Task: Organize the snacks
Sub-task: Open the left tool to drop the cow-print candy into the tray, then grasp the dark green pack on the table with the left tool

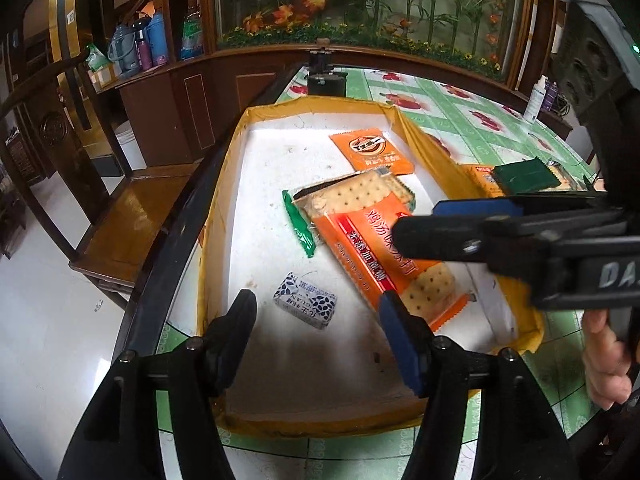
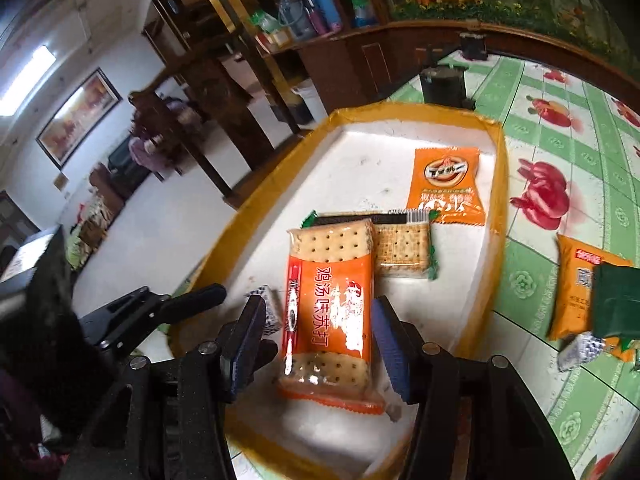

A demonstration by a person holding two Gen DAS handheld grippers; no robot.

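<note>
The right claw (image 1: pixel 416 220) hides the middle of the orange cracker packet (image 1: pixel 372 256); the green-edged cracker packet (image 2: pixel 404 252) lies partly beneath it.

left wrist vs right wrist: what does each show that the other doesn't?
Left wrist only: a hand on the right tool's handle, and a wooden chair beside the table.

Right wrist only: a framed picture on the far wall, and a small silver wrapper on the tablecloth.

Both: the yellow-rimmed tray, the orange cracker pack, the green-edged cracker pack, the orange sachet and the small blue-and-white packet.
</note>
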